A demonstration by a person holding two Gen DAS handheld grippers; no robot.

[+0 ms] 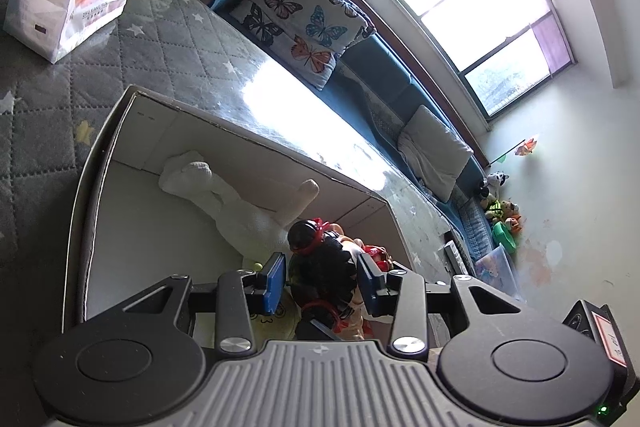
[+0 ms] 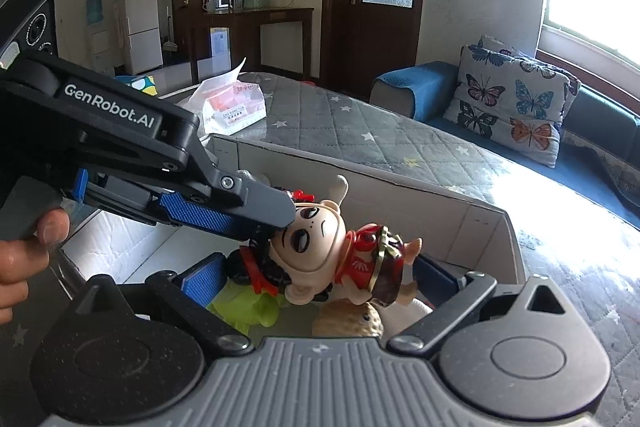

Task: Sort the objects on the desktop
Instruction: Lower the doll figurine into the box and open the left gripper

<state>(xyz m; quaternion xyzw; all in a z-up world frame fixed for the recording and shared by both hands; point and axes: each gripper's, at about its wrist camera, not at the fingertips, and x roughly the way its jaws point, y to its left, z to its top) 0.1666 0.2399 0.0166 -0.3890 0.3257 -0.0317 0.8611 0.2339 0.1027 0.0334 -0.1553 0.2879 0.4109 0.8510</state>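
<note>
The left hand-held gripper (image 1: pixel 322 277) clamps the toy figurine (image 2: pixel 320 251) (right hand-held gripper (image 2: pixel 316 277) spread around it) over the box (image 1: pixel 100 147).

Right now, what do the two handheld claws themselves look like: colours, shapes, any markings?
Both are alike: a ribbed grey housing between two round black discs, black linkage arms with silver screws, and blue textured pads inside the fingers. The left claw shows a small green light at its corner. In the right wrist view its side reads "GenRobot.AI" in white, with a round lens on top. The right claw matches it.
</note>
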